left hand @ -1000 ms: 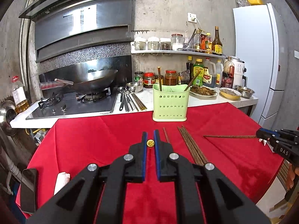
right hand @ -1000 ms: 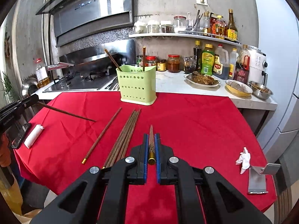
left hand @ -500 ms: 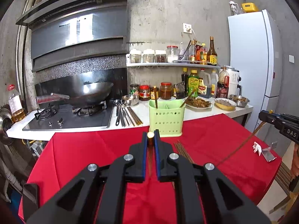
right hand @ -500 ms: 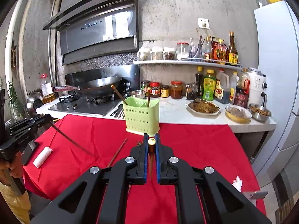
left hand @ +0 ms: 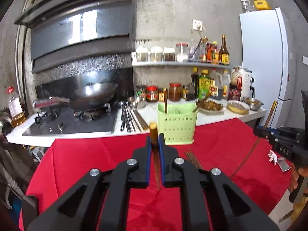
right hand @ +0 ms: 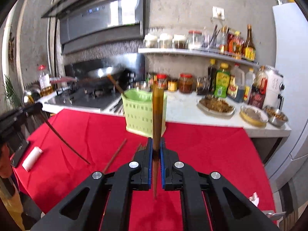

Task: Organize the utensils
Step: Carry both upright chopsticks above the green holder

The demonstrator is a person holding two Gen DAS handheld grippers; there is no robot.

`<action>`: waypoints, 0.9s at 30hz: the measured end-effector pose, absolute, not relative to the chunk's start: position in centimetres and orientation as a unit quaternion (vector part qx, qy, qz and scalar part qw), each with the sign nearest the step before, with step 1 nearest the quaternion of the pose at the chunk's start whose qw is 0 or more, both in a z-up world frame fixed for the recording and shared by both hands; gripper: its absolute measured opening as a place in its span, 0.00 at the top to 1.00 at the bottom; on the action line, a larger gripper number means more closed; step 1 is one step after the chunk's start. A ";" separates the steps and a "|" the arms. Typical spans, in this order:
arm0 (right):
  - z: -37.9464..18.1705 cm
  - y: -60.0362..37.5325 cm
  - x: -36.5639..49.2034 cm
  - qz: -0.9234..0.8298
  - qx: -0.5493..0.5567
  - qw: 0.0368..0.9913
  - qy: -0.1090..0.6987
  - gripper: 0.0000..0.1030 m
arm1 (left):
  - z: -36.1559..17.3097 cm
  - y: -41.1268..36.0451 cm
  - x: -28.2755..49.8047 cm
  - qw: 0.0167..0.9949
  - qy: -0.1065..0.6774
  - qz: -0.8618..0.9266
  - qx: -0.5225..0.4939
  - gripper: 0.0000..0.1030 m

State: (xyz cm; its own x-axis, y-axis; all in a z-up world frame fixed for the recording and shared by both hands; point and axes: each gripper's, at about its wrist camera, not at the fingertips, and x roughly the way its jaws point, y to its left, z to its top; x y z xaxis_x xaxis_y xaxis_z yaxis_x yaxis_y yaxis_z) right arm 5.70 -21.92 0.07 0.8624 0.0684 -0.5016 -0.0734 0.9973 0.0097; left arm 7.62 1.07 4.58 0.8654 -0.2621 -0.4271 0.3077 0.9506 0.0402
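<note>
While both cameras look across the red-covered bench, each tool is pinching a chopstick. The left tool clamps one chopstick near its brass-capped end, which pokes up between the pads, just in front of the green holder. The right tool grips another chopstick, standing nearly upright in front of the same holder. Two sticks already lean inside that holder. More chopsticks lie loose on the red cloth between the tools, and a white roll sits at the left edge.
</note>
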 end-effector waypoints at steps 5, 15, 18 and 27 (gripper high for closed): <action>-1.4 -21.8 6.0 0.033 -0.009 0.962 0.272 0.93 | 2.4 0.4 8.8 0.957 0.244 -0.144 0.063 0.93; -1.3 -21.9 5.5 0.031 -0.010 0.962 0.269 0.94 | -0.6 0.2 9.8 0.947 0.281 -0.136 0.071 0.94; -0.9 -22.2 6.1 0.035 -0.005 0.964 0.263 0.94 | 0.7 0.6 9.7 0.953 0.260 -0.140 0.063 0.94; 2.6 -22.6 10.8 0.046 0.009 0.977 0.210 0.94 | 4.3 -1.1 14.0 0.957 0.221 -0.185 0.042 0.94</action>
